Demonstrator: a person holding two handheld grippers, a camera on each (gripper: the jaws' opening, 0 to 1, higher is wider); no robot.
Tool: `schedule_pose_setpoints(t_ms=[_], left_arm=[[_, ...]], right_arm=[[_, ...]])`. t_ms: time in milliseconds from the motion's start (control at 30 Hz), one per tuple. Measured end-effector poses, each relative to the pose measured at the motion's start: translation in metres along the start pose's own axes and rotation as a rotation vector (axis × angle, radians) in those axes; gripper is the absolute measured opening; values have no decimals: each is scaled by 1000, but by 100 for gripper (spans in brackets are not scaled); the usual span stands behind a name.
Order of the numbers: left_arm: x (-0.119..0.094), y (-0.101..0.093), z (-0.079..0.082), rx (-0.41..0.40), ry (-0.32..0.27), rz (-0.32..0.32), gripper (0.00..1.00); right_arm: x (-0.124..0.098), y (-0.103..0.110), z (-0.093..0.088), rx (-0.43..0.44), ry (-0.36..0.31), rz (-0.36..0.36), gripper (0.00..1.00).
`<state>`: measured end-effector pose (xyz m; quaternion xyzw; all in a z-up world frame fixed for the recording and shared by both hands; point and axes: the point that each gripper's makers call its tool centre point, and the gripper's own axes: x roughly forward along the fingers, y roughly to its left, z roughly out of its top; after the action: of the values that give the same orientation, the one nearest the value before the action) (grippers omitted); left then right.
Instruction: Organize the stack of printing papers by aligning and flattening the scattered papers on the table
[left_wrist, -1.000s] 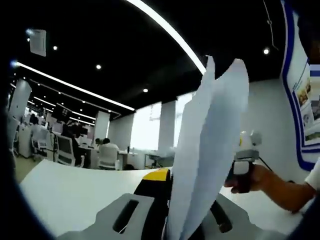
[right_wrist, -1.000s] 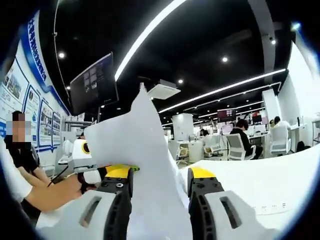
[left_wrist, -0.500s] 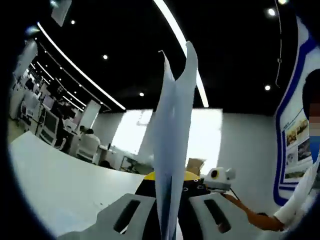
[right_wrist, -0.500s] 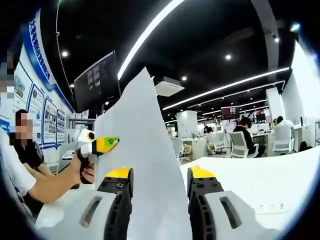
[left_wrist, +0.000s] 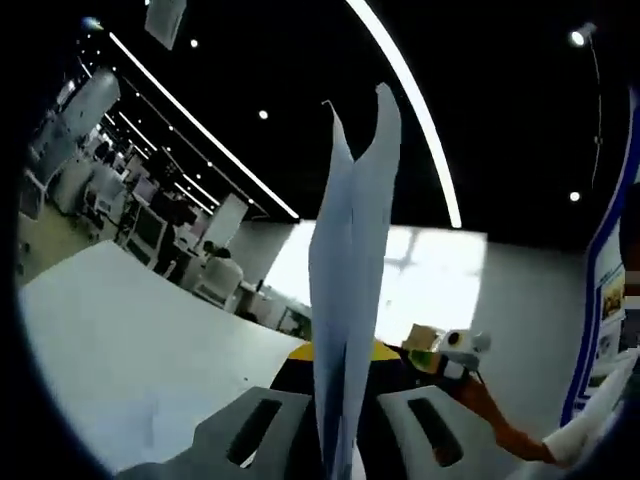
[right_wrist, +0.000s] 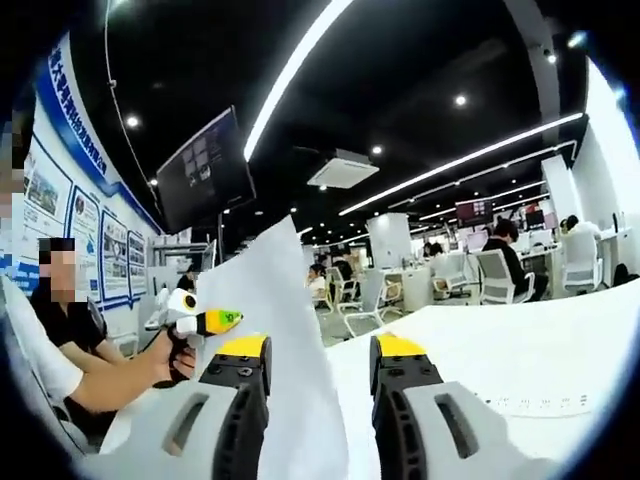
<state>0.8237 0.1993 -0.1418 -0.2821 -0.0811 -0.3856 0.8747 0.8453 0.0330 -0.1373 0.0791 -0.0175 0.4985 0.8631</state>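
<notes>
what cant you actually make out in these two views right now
- Left gripper view: the papers stand edge-on between the jaws, hiding the contact, so how many sheets there are, and their alignment, cannot be judged.
- Right gripper view: the paper runs off the bottom edge; its lower part and the grip point are cut off.
- Right gripper view: small print on the table near the right gripper is too small to read.

My table (left_wrist: 150, 350) is big, white and flat, and it runs far out in front of my tongs. In the right gripper view I see the same white table (right_wrist: 520, 350), with a row of tiny dark marks (right_wrist: 530, 402) near its edge.
</notes>
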Motion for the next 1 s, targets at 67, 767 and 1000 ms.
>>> schedule_pose_setpoints(t_ms=[67, 767, 1000], left_arm=[[-14, 11, 8, 0, -21, 39, 6], [-113, 111, 24, -70, -237, 276, 6], [-111, 107, 26, -62, -243, 265, 6]], right_arm=[[1, 5, 1, -10, -2, 14, 35], [-44, -43, 1, -123, 103, -212, 52], [-89, -71, 14, -159, 88, -363, 73]])
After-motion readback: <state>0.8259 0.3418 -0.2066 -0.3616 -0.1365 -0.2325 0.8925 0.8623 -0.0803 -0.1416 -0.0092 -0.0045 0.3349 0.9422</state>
